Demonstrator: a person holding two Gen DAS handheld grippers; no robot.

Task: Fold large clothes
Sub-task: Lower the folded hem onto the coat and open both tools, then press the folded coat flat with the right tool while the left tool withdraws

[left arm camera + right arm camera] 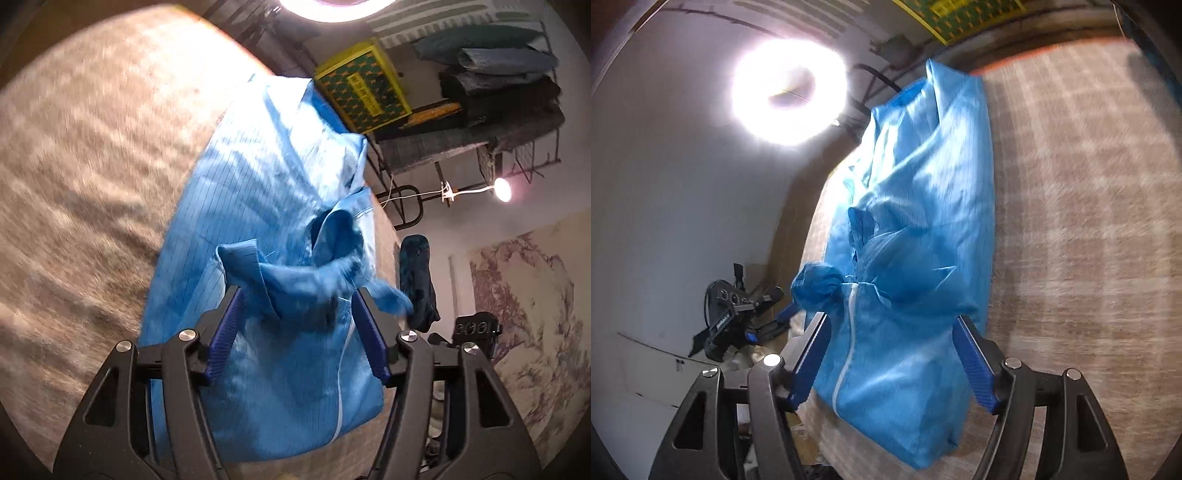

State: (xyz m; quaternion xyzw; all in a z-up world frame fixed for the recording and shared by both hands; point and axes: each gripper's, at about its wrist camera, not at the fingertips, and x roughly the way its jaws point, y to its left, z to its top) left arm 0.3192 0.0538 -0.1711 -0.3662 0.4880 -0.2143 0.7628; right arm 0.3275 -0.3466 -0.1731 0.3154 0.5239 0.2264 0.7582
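A blue garment (266, 206) with thin dark stripes and a white zipper lies folded lengthwise on a beige woven cover (81, 177), close to the edge of the surface. The left gripper (295, 306) is open, with a bunched fold of the cloth between its blue pads, not pressed. The right gripper (890, 332) is also open, above the near end of the garment. A bright ring lamp (788, 92) shines at the far side. A yellow box (364, 86) and a rack with folded clothes (495, 70) stand beyond the surface.
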